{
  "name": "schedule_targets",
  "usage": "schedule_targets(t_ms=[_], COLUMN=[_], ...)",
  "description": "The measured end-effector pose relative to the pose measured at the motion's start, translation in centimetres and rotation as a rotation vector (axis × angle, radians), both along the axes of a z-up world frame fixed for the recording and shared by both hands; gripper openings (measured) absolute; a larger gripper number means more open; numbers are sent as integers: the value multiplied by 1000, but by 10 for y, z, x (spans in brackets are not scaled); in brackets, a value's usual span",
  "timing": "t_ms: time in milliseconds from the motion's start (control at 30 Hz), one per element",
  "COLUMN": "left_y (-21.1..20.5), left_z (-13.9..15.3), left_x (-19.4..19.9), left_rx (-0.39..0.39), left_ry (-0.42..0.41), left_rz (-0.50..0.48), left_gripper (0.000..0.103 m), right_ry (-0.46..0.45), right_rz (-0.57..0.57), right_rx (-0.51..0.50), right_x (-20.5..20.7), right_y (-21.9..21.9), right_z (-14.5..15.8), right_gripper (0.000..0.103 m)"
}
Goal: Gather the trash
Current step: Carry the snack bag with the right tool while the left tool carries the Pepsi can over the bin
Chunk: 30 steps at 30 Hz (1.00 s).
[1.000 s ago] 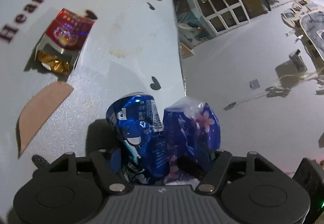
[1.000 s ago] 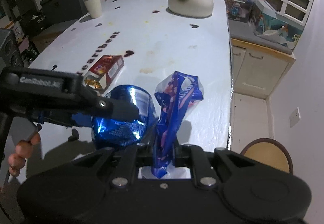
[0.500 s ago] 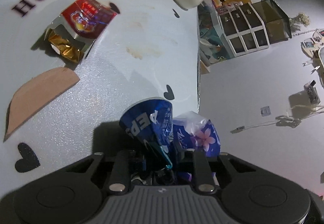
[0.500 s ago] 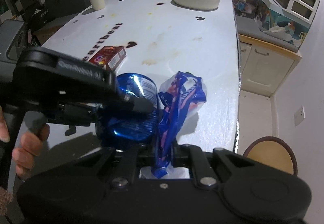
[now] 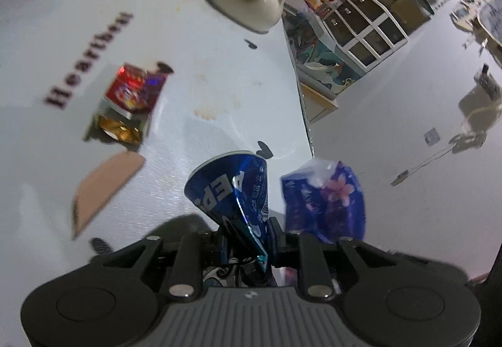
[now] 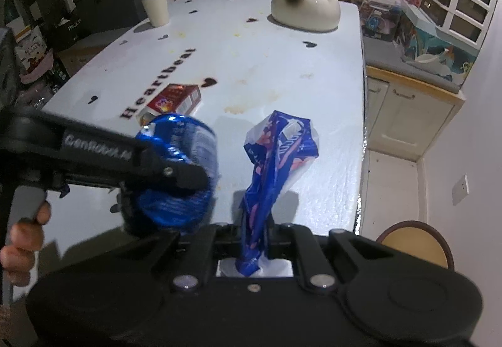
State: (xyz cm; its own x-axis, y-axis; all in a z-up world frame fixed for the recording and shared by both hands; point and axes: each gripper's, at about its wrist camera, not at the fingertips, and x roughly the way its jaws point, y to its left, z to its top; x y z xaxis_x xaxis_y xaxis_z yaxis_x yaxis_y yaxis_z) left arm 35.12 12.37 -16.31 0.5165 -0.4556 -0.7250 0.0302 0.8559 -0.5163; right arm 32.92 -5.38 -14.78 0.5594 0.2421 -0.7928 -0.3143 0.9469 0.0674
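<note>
My left gripper (image 5: 248, 240) is shut on a crushed blue Pepsi can (image 5: 232, 190) and holds it above the white table (image 5: 194, 58). My right gripper (image 6: 254, 231) is shut on a crumpled blue wrapper with pink flowers (image 6: 276, 152), held upright over the table's right front part. The wrapper also shows in the left wrist view (image 5: 326, 199), to the right of the can. The can (image 6: 182, 177) and the left gripper (image 6: 175, 173) show in the right wrist view, left of the wrapper. A red box with gold foil (image 5: 128, 102) lies on the table; it also shows in the right wrist view (image 6: 174, 99).
A cat-shaped ceramic pot (image 6: 306, 6) and a white cup (image 6: 155, 8) stand at the table's far end. A tan paper piece (image 5: 103, 187) lies on the table. A round stool (image 6: 414, 240) stands on the floor at the right. Cabinets (image 6: 404, 114) line the right wall.
My left gripper has closed tight on the can, crushing it, and has lifted and swung left, away from the wrapper. My right gripper still holds the wrapper.
</note>
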Motion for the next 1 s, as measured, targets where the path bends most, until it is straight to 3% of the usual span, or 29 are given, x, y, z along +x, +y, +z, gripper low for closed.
schedule_targets(t_ms=[400,1000], left_y=[-5,-36], left_z=[49,81], left_x=[-61,-129], left_rx=[226,357], left_ry=[-136,-227], left_rz=[-3,-14], left_gripper=[24,24], right_ry=[-68,-159], right_rz=[-30,-92], right_rx=[17,25], right_x=[-39,-109], right_y=[-13,-51], right_z=[33,73], right_gripper=[10,10])
